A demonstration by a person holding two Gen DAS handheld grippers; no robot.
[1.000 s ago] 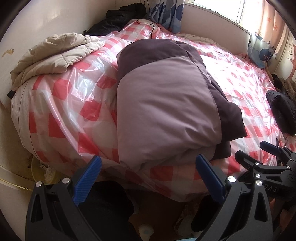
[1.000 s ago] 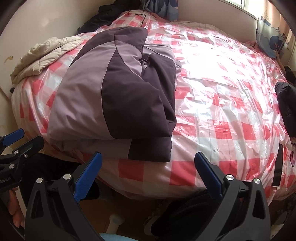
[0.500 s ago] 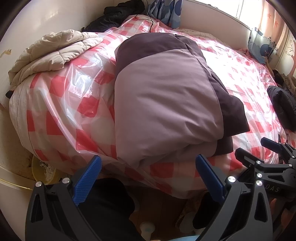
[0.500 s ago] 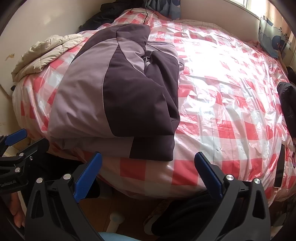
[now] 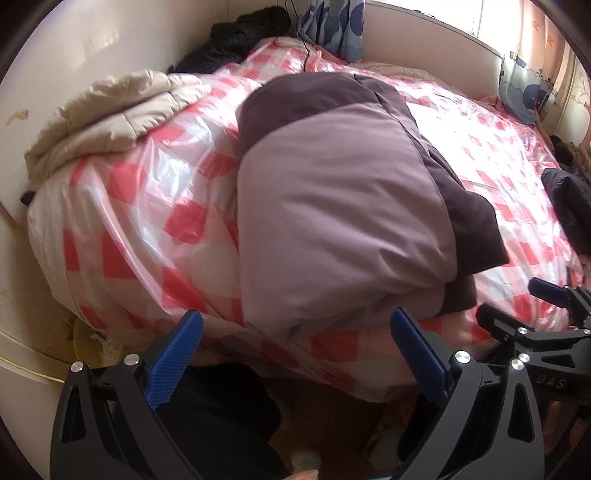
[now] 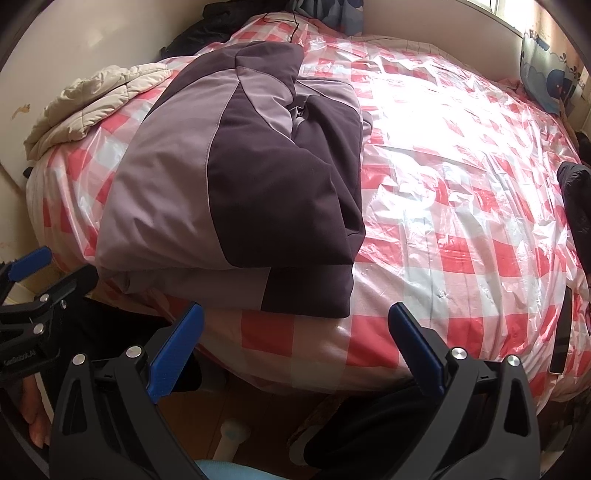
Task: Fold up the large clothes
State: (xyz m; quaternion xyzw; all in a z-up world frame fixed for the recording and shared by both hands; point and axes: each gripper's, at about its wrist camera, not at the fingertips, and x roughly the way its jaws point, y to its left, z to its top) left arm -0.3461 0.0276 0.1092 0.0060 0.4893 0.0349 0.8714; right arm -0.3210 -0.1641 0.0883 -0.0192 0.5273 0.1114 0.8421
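Left gripper [image 5: 295, 354] – jaws spread wide, nothing between the blue pads, held off the near edge of the bed [image 5: 122, 206], not touching it. Right gripper [image 6: 295, 347] same: spread, empty, just off the near edge.

Each shows in the other's view: the right one at the right border of the left view, the left one at the left border of the right view, a bare hand [image 6: 33, 417] under it.

Folded jacket [image 6: 236, 177] – mauve and dark purple, lies stacked in layers at the bed's near-left corner, its front fold reaching the near edge. It sits straight ahead of the left gripper and ahead-left of the right one.

The bed is covered with red-and-white checked plastic sheet [image 6: 443, 206], crinkled and glaring.

Around:
- beige quilted coat [image 5: 110, 110] bunched at the left edge, beside the jacket but apart from it
- dark clothes [image 5: 236, 40] at the far-left corner, black cable [image 6: 291, 22] trailing over the sheet there
- black garment [image 5: 569, 206] at the right edge
- phone [image 6: 561, 332] at the near-right corner
- blue-patterned cushion [image 5: 524, 92] at the far right
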